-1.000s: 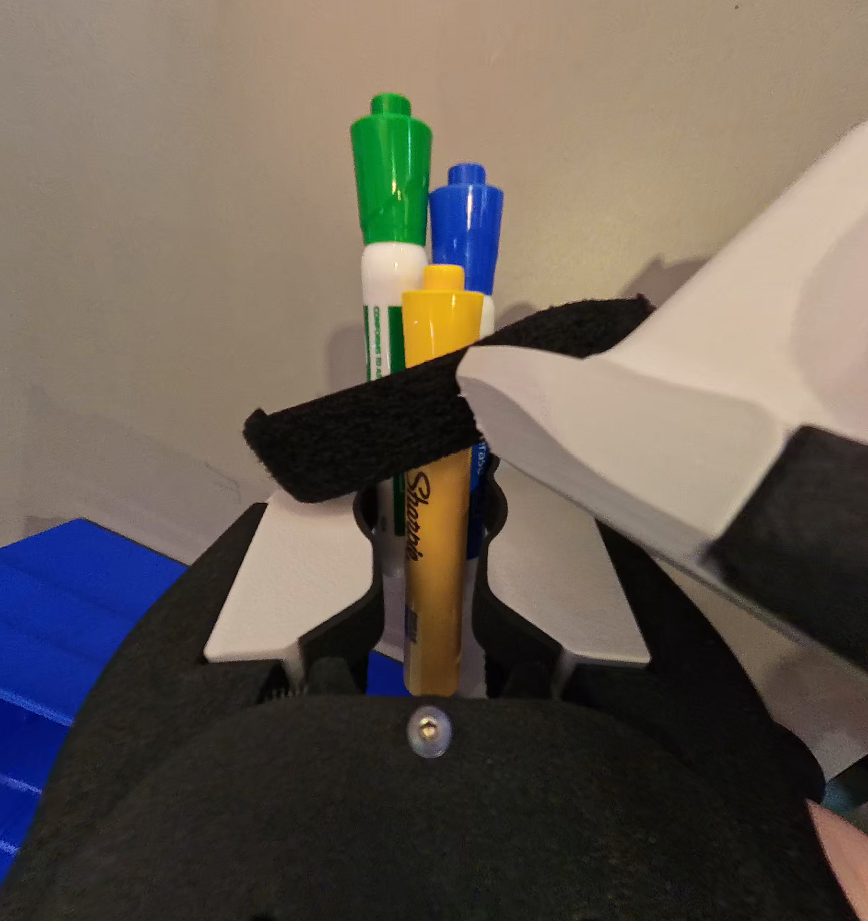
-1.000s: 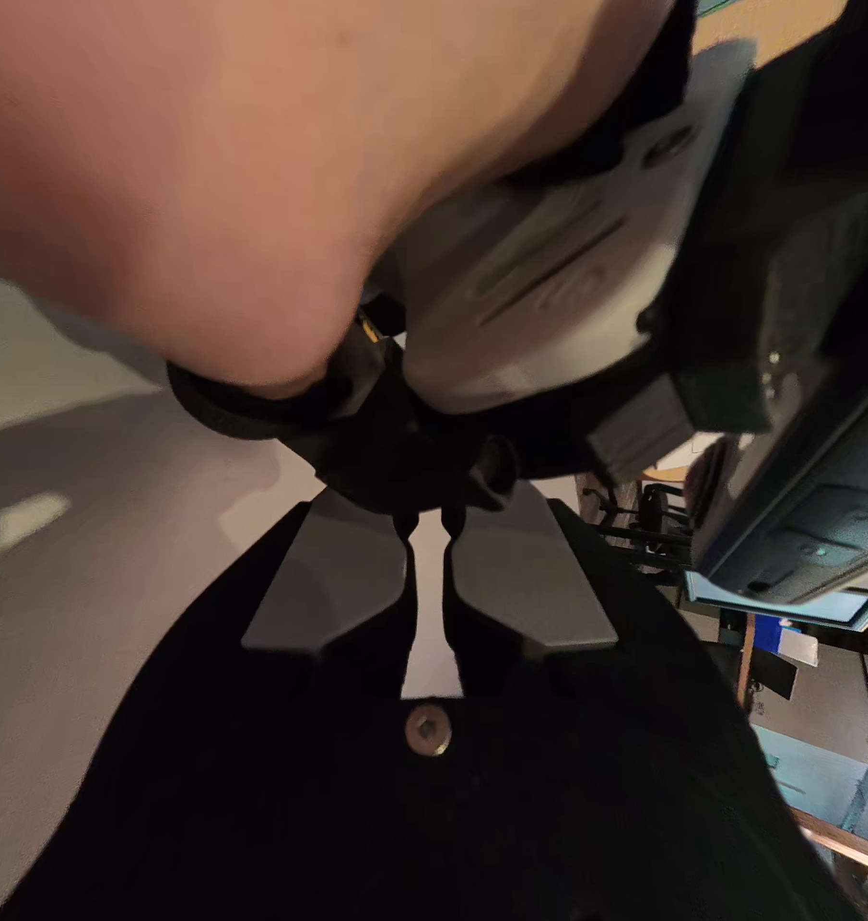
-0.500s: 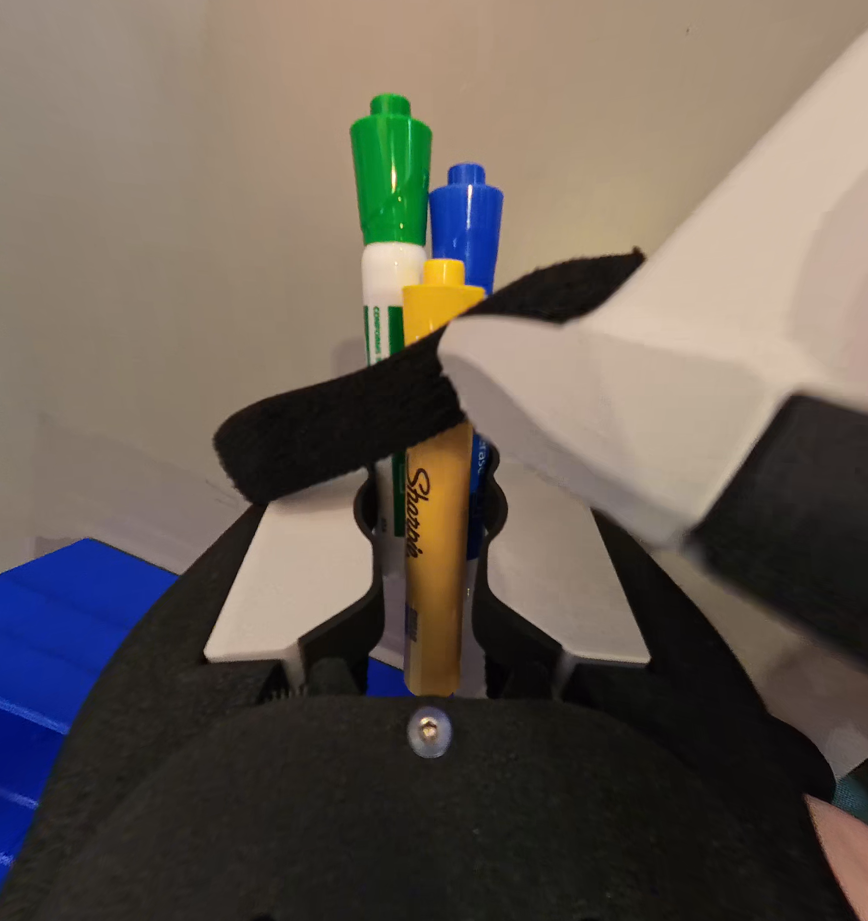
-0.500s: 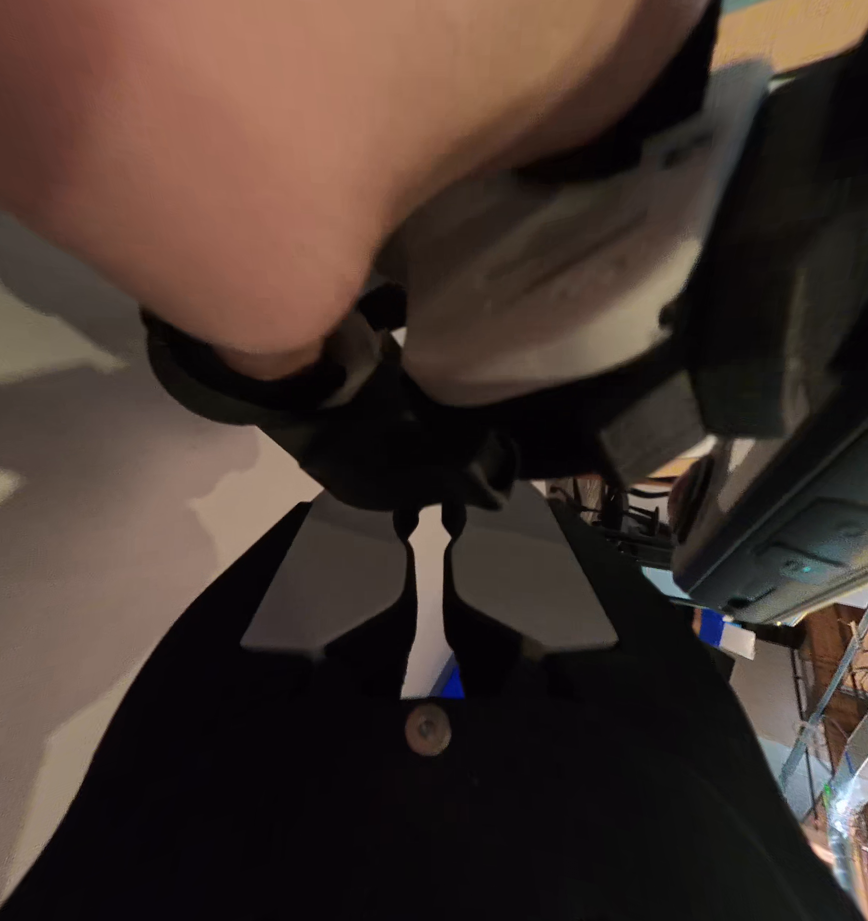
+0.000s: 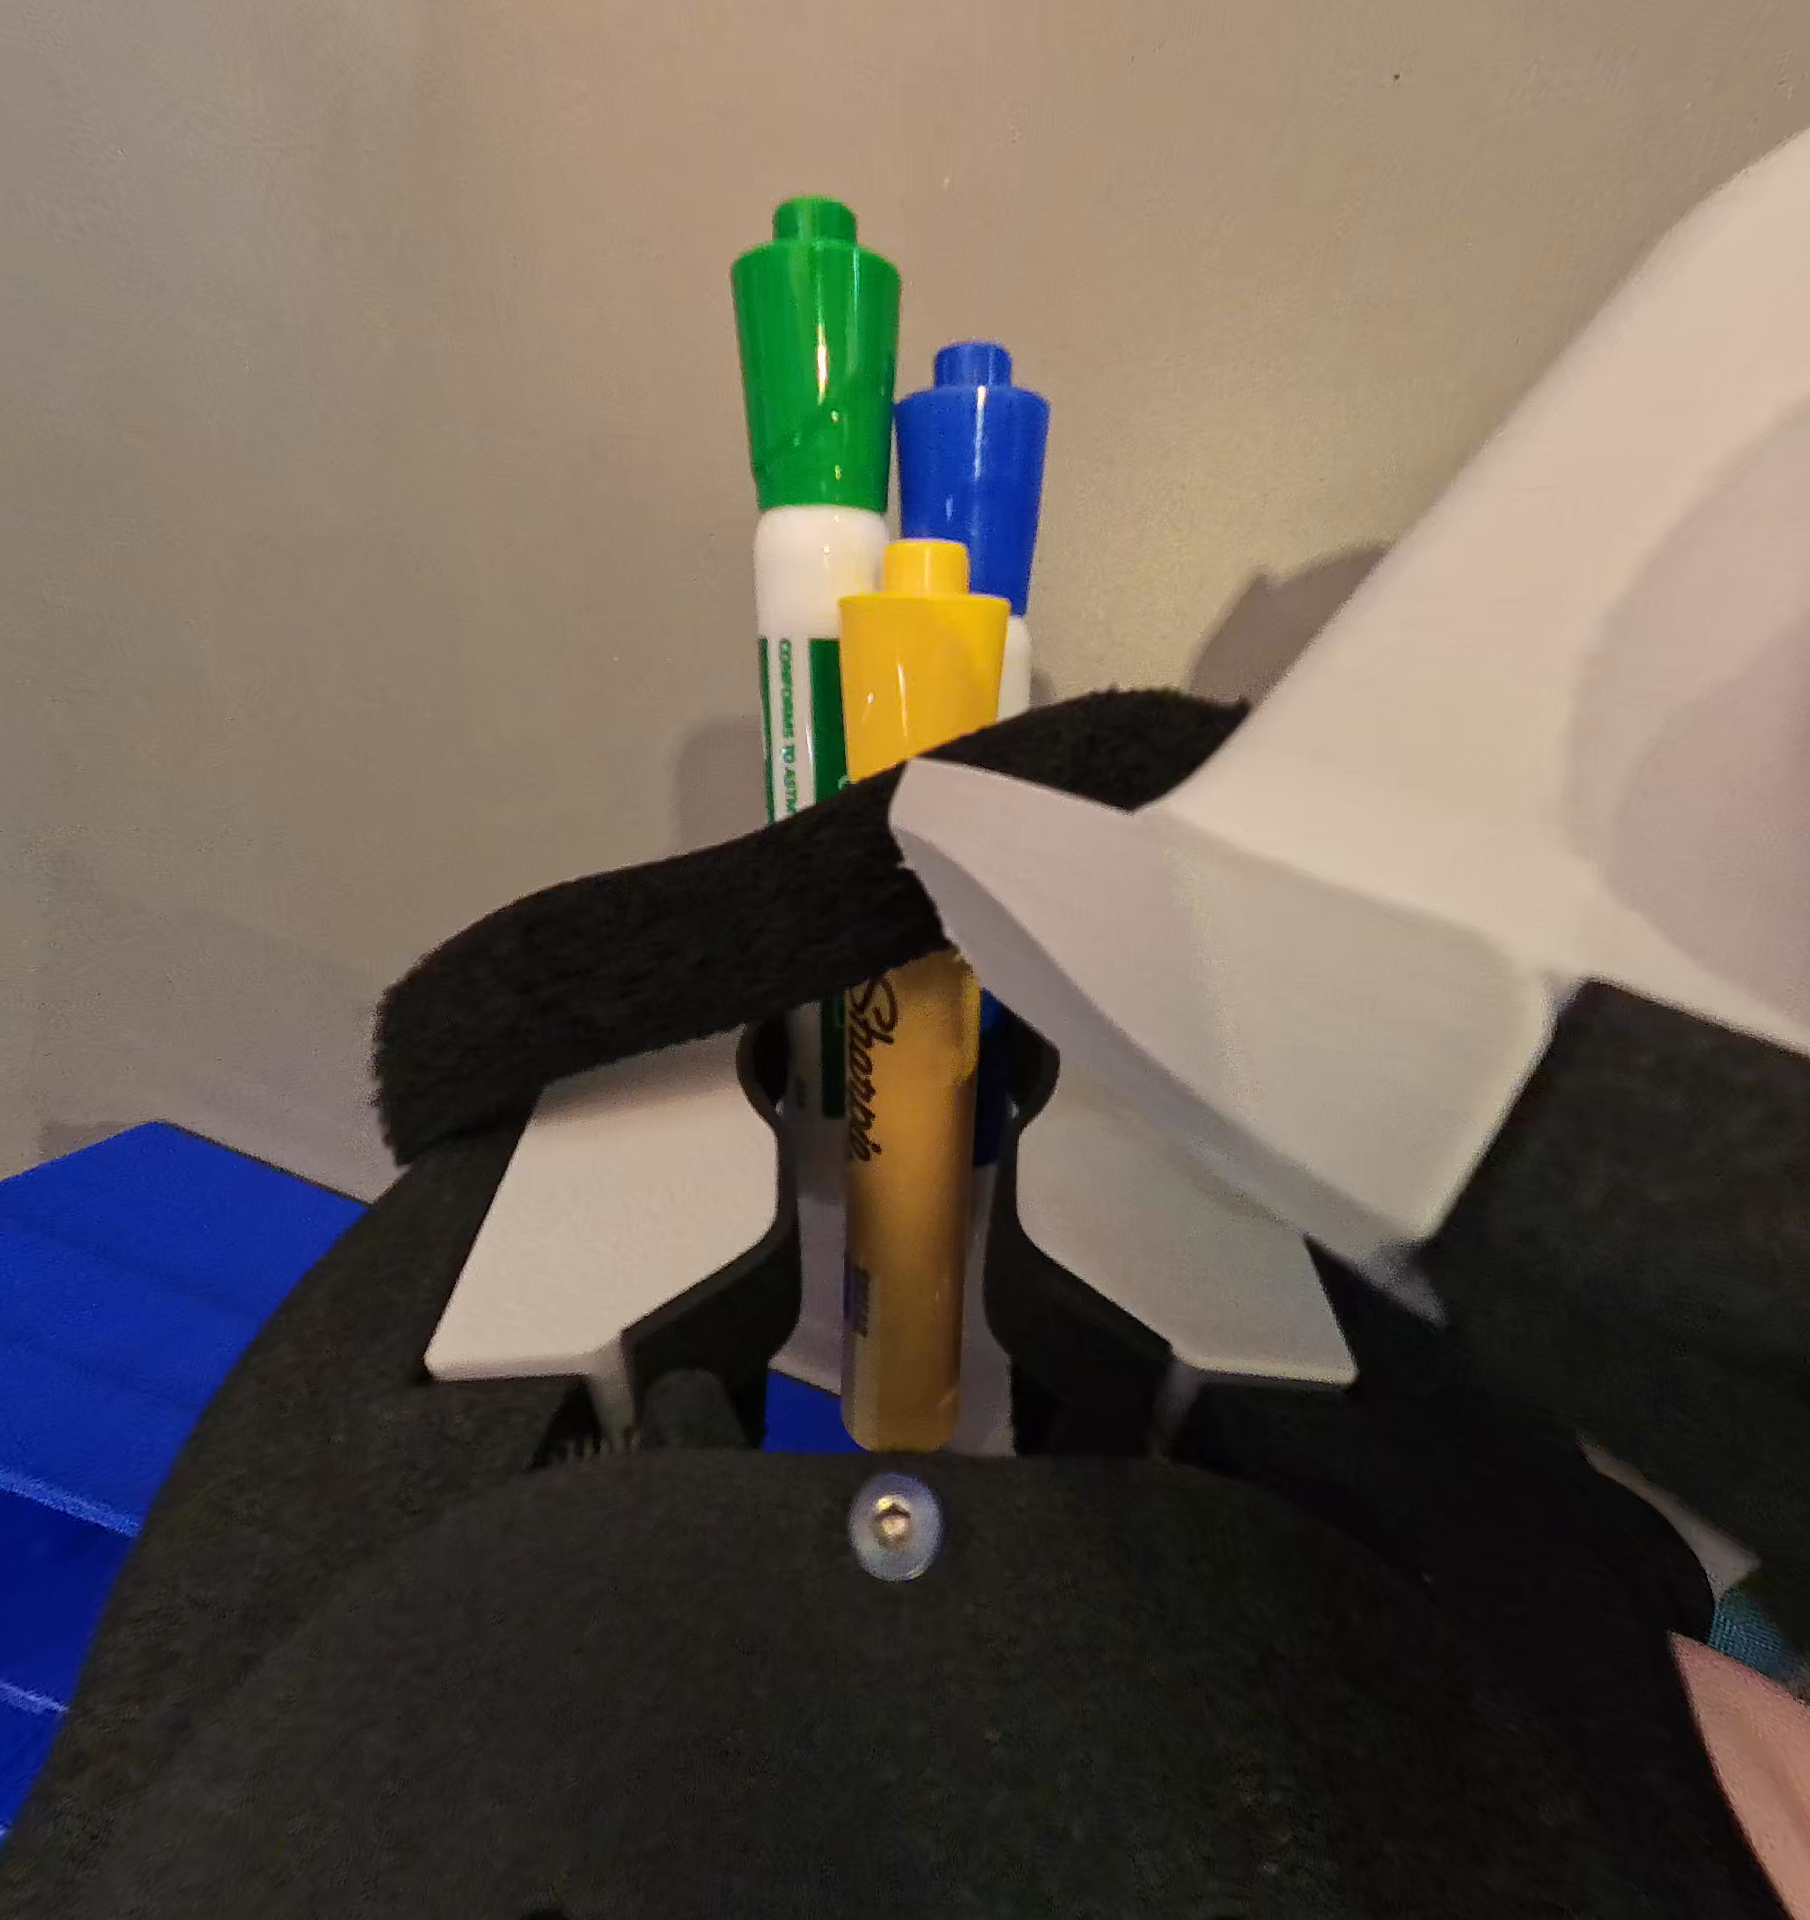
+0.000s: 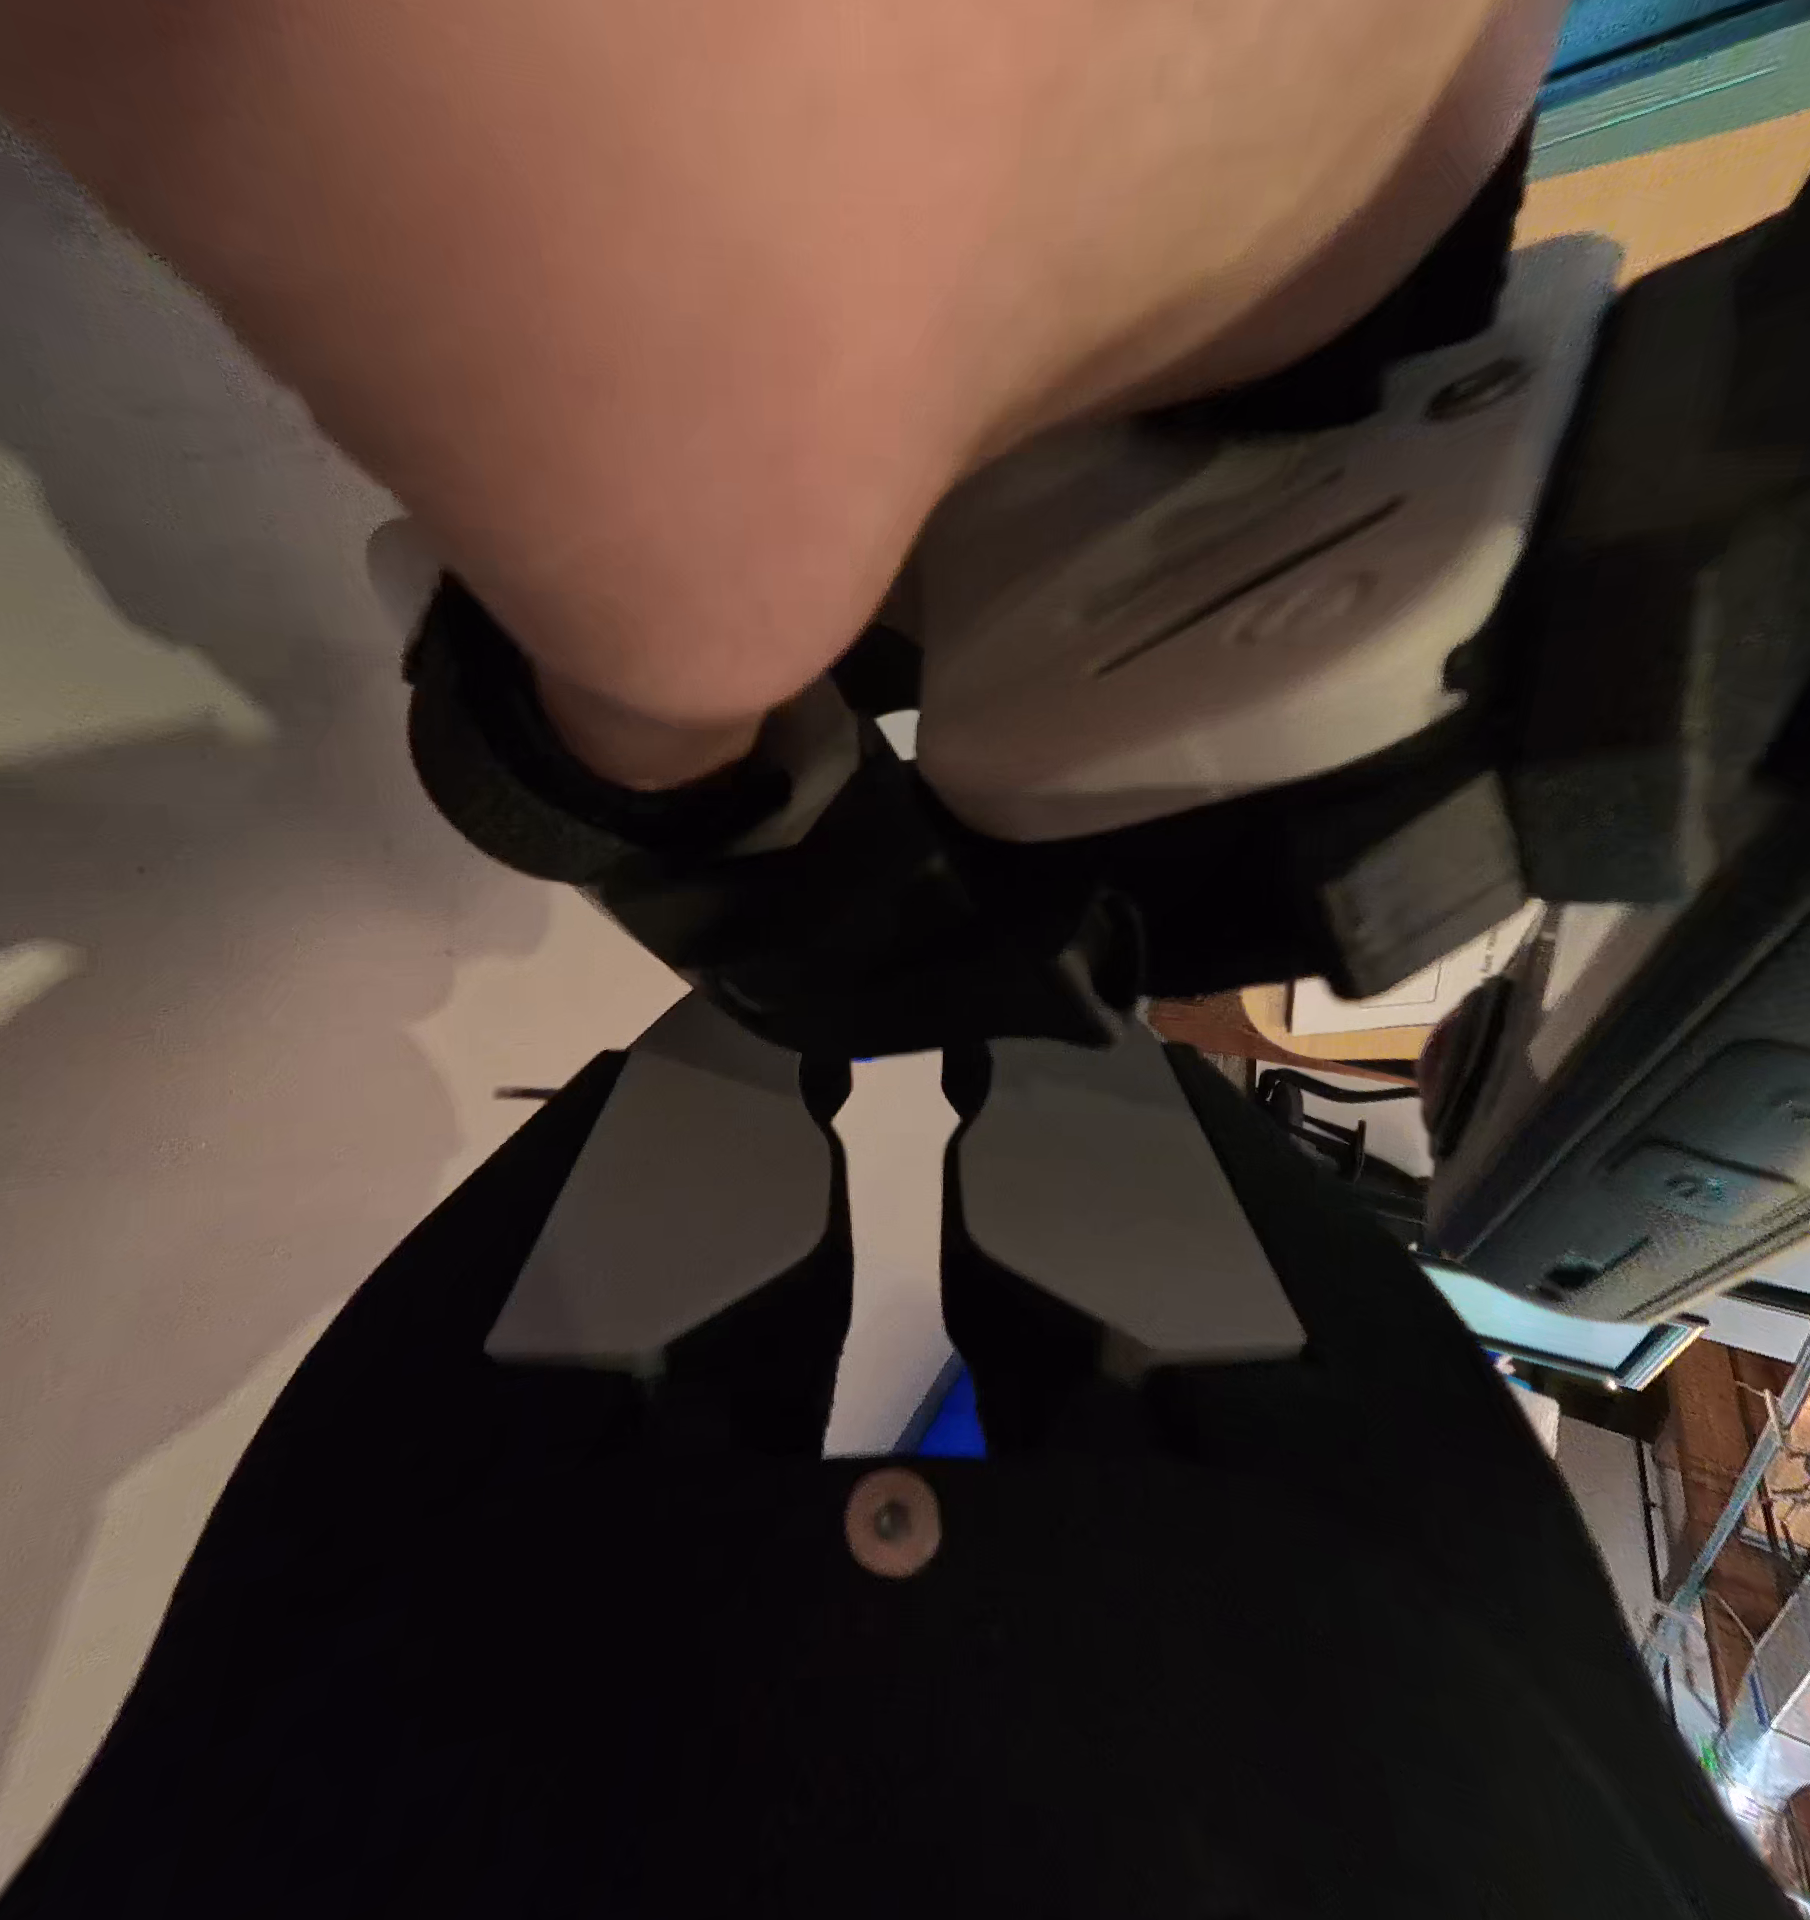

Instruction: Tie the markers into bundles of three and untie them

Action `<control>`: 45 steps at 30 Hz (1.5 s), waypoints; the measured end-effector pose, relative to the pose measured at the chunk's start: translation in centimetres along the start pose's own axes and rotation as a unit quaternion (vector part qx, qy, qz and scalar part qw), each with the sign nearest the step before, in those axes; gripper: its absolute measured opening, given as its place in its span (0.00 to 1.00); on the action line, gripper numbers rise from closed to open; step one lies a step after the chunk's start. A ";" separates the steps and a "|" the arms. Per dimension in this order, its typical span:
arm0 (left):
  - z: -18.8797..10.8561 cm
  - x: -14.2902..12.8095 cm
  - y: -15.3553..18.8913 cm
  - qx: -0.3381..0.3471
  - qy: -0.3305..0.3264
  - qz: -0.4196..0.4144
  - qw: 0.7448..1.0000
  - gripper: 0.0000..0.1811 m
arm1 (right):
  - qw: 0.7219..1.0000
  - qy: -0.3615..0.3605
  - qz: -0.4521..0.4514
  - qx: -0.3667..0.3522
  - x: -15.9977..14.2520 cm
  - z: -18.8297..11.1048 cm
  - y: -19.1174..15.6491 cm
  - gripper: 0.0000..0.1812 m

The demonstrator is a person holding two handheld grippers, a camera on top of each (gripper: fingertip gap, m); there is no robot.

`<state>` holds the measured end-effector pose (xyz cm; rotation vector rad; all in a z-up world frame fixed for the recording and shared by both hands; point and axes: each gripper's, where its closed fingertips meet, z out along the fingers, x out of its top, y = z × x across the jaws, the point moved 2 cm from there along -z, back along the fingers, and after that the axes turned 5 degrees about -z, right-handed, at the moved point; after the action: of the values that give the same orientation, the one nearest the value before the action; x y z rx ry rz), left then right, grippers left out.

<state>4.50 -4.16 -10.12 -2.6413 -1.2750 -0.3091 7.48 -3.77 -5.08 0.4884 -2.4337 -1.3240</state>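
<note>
In the left wrist view my left gripper [image 5: 901,1060] is shut on three upright markers: a green-capped one [image 5: 816,416], a blue-capped one [image 5: 974,468] and a yellow one [image 5: 911,1143] in front. A black fuzzy strap [image 5: 652,956] lies across the front of the markers, its free end hanging left. My right gripper [image 5: 1036,769] reaches in from the right with white fingers and is shut on the strap. In the right wrist view the right gripper [image 6: 896,1070] pinches the dark strap [image 6: 506,800]; a hand [image 6: 776,312] hides the markers.
A blue bin [image 5: 101,1351] sits low on the left below a plain beige wall [image 5: 361,520]. The left gripper's grey and black body [image 6: 1296,623] fills the upper right of the right wrist view, with shelving and clutter [image 6: 1763,1558] beyond. One gripper's finger ends stand about 6 centimetres off the other's.
The right gripper has carried the strap further left across the markers, and the strap's free end now hangs lower and further left. The left gripper still holds the markers.
</note>
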 end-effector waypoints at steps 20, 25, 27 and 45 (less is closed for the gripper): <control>-0.9 -0.5 -0.1 -0.044 0.029 -0.014 0.999 0.21 | 0.976 0.130 0.155 0.087 -3.1 -3.0 1.4 0.16; -0.5 -0.7 0.1 -0.049 0.019 -0.011 0.999 0.21 | 0.928 0.214 0.235 0.192 -5.5 -2.9 0.5 0.18; -0.5 -0.6 0.2 -0.050 0.018 -0.009 0.999 0.21 | 0.909 0.246 0.245 0.229 -6.1 -2.7 -0.1 0.17; -0.4 -0.9 0.5 -0.056 0.008 0.006 0.998 0.21 | 0.875 0.410 -0.046 0.253 -7.7 -4.1 -9.7 0.16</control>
<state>4.30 -5.28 -10.07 -2.7306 -1.2718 -0.4111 17.51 -8.29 -12.17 1.0509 -1.9711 -0.3192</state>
